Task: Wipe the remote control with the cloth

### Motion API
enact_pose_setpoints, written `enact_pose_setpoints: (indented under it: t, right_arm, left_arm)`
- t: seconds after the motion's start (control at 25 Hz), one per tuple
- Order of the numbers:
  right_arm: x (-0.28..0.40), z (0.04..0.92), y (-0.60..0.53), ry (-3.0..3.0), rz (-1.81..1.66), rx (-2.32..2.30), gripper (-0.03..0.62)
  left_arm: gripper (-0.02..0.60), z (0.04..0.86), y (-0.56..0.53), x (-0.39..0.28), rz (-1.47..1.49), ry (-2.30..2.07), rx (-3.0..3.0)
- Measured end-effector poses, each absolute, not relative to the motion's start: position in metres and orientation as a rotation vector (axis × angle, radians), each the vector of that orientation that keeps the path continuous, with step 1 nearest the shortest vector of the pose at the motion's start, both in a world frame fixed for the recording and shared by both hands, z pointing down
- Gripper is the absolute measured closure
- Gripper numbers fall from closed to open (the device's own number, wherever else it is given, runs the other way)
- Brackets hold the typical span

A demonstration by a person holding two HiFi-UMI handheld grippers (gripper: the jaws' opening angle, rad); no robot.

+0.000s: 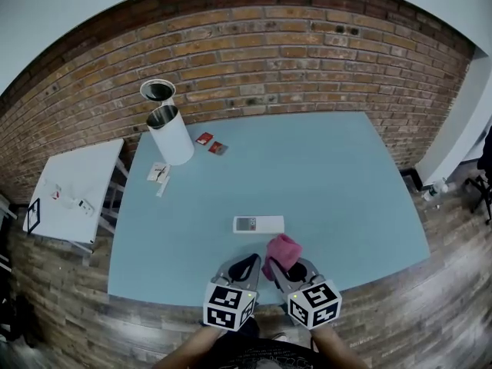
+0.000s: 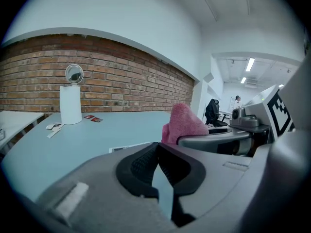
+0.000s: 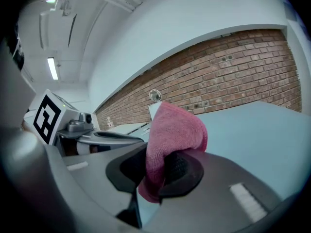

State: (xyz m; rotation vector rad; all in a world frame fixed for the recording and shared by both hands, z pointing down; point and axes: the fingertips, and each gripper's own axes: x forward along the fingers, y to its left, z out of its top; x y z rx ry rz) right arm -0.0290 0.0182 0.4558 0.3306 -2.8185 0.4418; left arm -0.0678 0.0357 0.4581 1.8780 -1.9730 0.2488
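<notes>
clamping pink cloth (image 3: 172, 130) in right gripper (image 3: 162, 165), left gripper (image 2: 156, 150) closed empty, remote control (image 1: 258, 224) lying on table (image 1: 330, 175)

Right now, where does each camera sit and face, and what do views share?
Head view: person's head, steeply down at table, remote control, left gripper, right gripper.
Left gripper view: along its shut, empty jaws toward the brick wall.
Right gripper view: along jaws shut on the cloth.
Shared: all three show the cloth.
</notes>
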Motion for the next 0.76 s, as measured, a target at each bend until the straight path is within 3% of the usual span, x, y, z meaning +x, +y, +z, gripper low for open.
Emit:
enact_pose_setpoints:
  t: [0.76]
  right_arm:
    - [-0.022, 0.455, 0.035, -2.821, 0.47, 0.314, 0.531]
  left_arm:
    - [0.583, 0.461, 0.05, -0.056, 0.253, -1.992, 1.835]
